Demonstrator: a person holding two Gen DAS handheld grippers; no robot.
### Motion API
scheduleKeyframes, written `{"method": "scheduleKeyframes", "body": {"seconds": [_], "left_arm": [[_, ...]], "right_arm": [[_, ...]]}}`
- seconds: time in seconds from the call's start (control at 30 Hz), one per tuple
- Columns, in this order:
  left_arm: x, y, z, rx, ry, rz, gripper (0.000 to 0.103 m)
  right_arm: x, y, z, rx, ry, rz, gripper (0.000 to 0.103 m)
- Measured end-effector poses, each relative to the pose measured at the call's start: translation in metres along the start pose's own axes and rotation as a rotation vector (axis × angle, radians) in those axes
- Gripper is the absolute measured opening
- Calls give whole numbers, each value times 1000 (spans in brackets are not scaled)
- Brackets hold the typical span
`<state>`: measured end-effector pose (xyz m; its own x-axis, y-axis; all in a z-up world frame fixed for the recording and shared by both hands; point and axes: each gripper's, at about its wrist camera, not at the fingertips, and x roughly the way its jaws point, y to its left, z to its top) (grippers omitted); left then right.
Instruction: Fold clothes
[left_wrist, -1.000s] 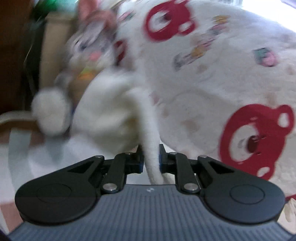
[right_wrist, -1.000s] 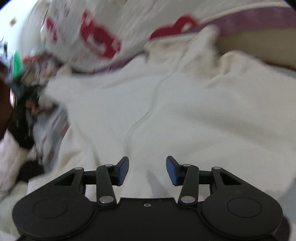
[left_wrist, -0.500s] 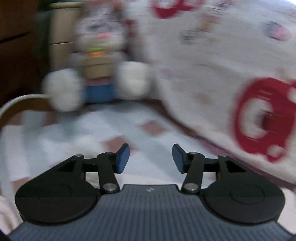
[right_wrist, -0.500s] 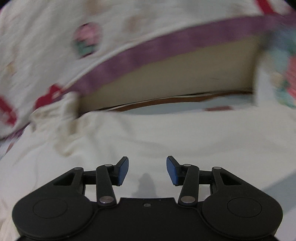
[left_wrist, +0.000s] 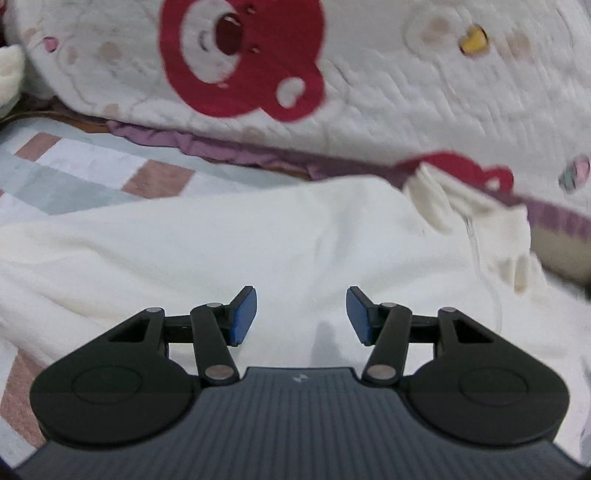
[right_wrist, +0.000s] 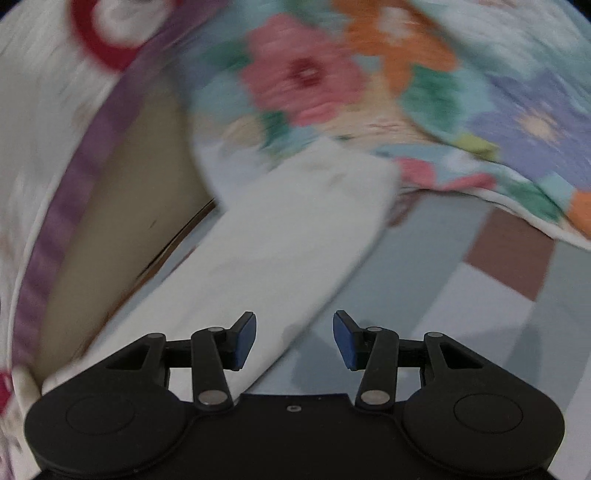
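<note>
Now, left gripper (left_wrist: 301, 317): fingers spread apart with nothing between the blue pads (left_wrist: 243, 314); it hovers over the cream garment.
Cream garment (left_wrist: 229, 240): spread out on the checked sheet, wrinkled, directly ahead of and beneath the left fingers; a bunched ribbed part (left_wrist: 461, 210) lies at its far right edge, against the bear quilt's purple border.
Checked sheet (left_wrist: 85, 173): pale blue, white and dusty pink squares, showing beyond the garment's left side.
Bear quilt (left_wrist: 406, 92): white, quilted, with red bear faces; it is heaped behind the garment, and its purple border (left_wrist: 229, 147) runs along the garment's far edge.
Right gripper (right_wrist: 294, 341): fingers released and wide apart, holding nothing; the right edge of a long strip of the garment passes through the gap between them.
Garment strip (right_wrist: 280, 243): long, white, running away from the right gripper toward the floral blanket, its far end squared off; the picture is blurred there.
Floral blanket (right_wrist: 424, 92): pink, orange and purple flowers, lying beyond the strip's far end.
Sheet by the right gripper (right_wrist: 461, 302): grey, white and brown squares, to the right of the strip.
</note>
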<state>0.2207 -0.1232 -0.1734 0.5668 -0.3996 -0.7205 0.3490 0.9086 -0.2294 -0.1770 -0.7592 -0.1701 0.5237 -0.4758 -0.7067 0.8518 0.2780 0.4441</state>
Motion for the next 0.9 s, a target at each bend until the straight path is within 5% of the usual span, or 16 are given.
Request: {"method": "scheduleKeyframes", "body": {"seconds": [0.23,0.37,0.57,0.67,0.9], "left_arm": [[7,3,-8,46,20,-3,55],[9,1,-9,76,28,-4,55],[13,6,-15,72,43,10,55],[15,4,-17,83,58,22,55],[20,-5,-20,130,109,60,55]], "right_arm": [[17,-35,21,118,-54,17,58],[37,-29,19,21,-54,-23,59],[61,0,28,-134,-152,-149,76],[48,11,39,-240,-218,-201,11],[25,28,55,-455,-318,-333,9]]}}
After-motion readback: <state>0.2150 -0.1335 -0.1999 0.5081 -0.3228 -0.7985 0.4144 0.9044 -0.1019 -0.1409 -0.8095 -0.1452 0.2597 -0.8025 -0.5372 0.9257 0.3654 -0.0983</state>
